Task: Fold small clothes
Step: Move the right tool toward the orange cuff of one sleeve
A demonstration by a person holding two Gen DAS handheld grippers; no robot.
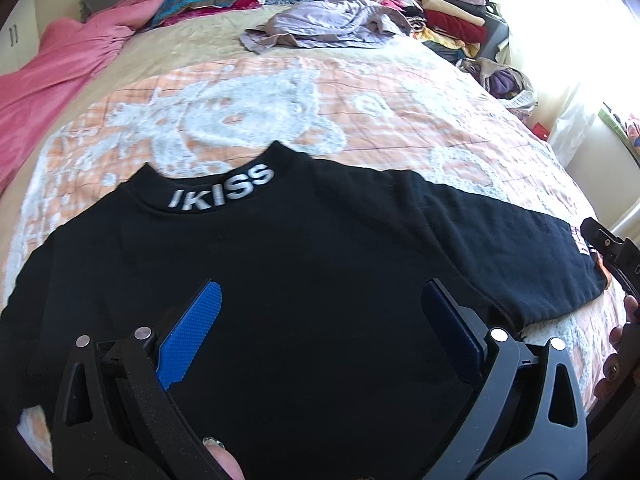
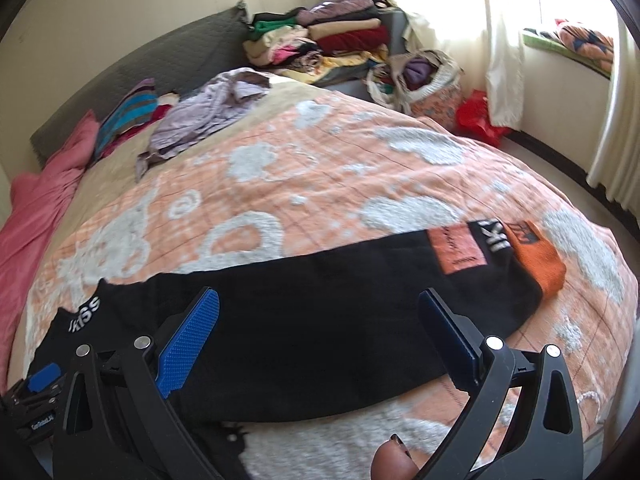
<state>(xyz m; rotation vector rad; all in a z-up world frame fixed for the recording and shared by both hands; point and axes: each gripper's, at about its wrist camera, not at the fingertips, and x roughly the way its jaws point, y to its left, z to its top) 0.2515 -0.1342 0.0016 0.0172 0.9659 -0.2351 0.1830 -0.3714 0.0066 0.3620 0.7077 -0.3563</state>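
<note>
Now the black sweatshirt [image 1: 304, 280] lay flat on the bed [image 1: 360, 112], collar toward the headboard, its right sleeve [image 2: 360, 280] stretched sideways to an orange cuff [image 2: 538, 260]. I had the left gripper [image 1: 320, 320] over the sweatshirt's chest, jaws wide and empty; the right gripper [image 2: 320, 328] over that sleeve, jaws wide too. Fabric looked soft, light, limp; likely to sag. I judged the cuff and shoulder seam the best holds.

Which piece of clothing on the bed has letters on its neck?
The black sweater lying flat right under the open tongs; white letters run along its collar. The lilac crumpled garment farther back shows none.
</note>
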